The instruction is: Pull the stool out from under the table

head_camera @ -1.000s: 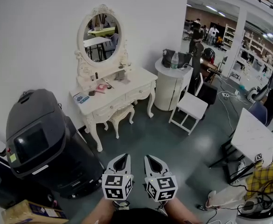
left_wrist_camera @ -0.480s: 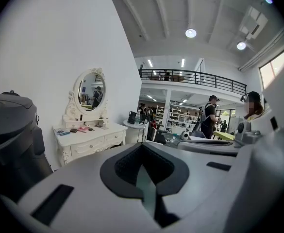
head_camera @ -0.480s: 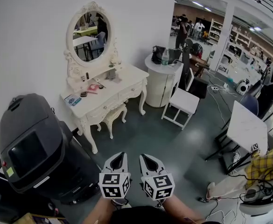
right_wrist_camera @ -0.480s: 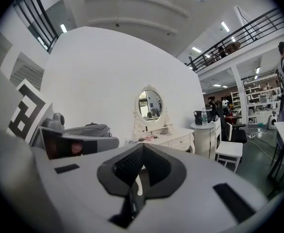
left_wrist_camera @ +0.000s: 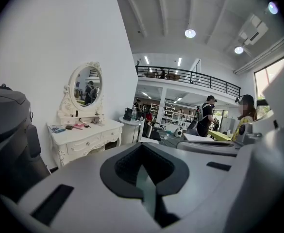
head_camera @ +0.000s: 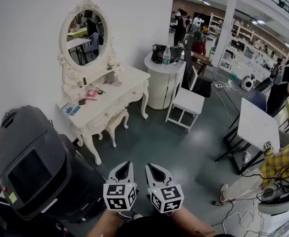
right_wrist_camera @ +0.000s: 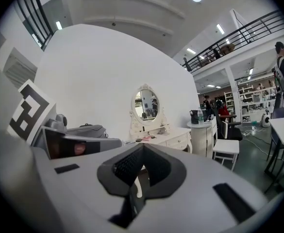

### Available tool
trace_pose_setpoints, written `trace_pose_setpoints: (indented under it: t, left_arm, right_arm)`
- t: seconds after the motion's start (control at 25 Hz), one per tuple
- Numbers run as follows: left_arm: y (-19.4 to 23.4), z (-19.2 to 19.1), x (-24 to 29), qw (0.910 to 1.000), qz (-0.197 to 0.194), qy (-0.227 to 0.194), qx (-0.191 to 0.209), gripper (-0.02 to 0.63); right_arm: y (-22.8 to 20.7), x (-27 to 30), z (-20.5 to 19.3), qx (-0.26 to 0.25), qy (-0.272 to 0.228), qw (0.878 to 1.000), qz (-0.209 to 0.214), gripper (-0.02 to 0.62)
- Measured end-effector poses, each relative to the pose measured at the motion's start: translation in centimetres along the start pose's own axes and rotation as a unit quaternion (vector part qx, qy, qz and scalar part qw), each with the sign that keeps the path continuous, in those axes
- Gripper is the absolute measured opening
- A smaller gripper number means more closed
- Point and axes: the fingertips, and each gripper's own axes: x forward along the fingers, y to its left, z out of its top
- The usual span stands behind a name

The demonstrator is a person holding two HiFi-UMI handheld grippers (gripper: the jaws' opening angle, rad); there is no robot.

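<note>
The white stool (head_camera: 113,120) is tucked under the white dressing table (head_camera: 118,89), with only its cushion edge and curved legs showing. An oval mirror (head_camera: 82,30) tops the table. Both grippers are held side by side low in the head view, well short of the stool and pointing toward it across the grey floor. My left gripper (head_camera: 126,164) is shut with nothing in it, and so is my right gripper (head_camera: 149,166). In the left gripper view the left gripper (left_wrist_camera: 142,148) has the table (left_wrist_camera: 86,132) to its left. In the right gripper view the right gripper (right_wrist_camera: 142,150) has the table (right_wrist_camera: 167,138) just beyond it.
A big black machine (head_camera: 30,164) stands close on the left. To the right of the dressing table are a round white cabinet (head_camera: 160,88) with a bag and bottle, and a white chair (head_camera: 185,102). A white desk (head_camera: 255,127) and cables lie at right; people stand far behind.
Both grippers have moved forward together toward the dressing table. The table, stool and black machine have shifted left and nearer in the head view. Both jaws stay shut.
</note>
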Motion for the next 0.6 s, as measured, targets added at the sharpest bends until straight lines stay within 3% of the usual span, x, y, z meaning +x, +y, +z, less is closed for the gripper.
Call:
trace_pose_setpoints:
  t: [0.6]
  left_arm:
    - [3.8,1.4,1.6,0.9992,0.038,-0.012,0.003,0.003]
  right_arm:
    - [0.9,5.4,1.1,-0.001,-0.003,0.999,0.041,0.003]
